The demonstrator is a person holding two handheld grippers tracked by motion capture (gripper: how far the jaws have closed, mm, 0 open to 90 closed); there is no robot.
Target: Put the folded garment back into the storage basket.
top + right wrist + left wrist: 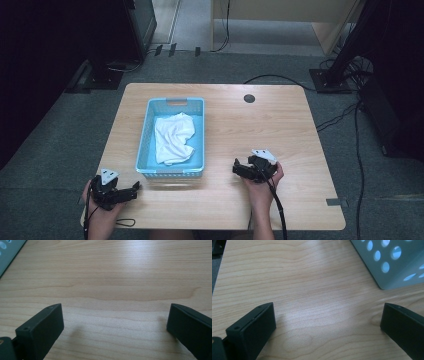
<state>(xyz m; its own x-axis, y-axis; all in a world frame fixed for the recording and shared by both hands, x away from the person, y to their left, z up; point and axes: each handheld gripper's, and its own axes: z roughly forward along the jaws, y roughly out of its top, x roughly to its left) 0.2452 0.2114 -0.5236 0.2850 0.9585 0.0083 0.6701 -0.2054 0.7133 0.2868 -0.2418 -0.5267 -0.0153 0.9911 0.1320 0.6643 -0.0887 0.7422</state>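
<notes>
A light blue plastic basket stands on the wooden table, left of centre, with a crumpled white cloth lying inside it. My left gripper rests near the table's front left corner, just in front of the basket, jaws open and empty. In the left gripper view its jaws stand wide apart over bare wood, with the basket's perforated corner ahead at the upper right. My right gripper sits right of the basket, pointing toward it, open and empty; its jaws span bare wood.
A round cable hole sits near the table's far edge. Cables run over the grey floor at the right, and dark stands flank the table's far side. The basket's edge shows at the upper left in the right gripper view.
</notes>
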